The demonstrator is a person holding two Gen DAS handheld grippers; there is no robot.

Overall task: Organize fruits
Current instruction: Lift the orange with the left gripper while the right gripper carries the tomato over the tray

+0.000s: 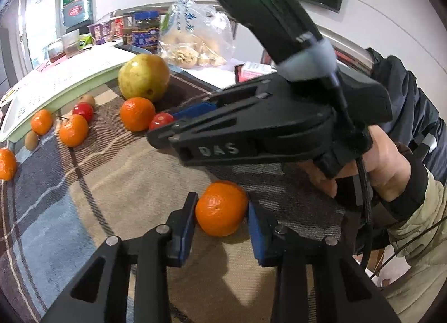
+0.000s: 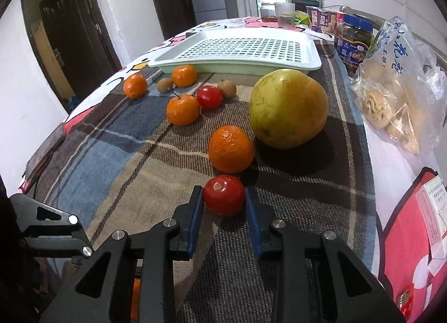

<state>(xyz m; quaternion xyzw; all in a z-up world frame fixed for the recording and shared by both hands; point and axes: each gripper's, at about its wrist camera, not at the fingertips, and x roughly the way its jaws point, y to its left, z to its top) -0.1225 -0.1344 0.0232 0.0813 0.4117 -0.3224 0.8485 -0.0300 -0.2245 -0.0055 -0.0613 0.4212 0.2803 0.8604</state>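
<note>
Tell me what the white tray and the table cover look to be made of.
Tray: apparently molded plastic, pale and smooth, with a regular grid of holes across its floor. Table cover: looks like woven cloth, matte, with visible thread texture and plaid stripes.

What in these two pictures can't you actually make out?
- Left wrist view: the right tool hides most of the small red fruit.
- Left wrist view: the far-left tangerine is cut by the edge.
- Right wrist view: the jar label print is too small to read.
- Neither view shows the tray floor fully.
</note>
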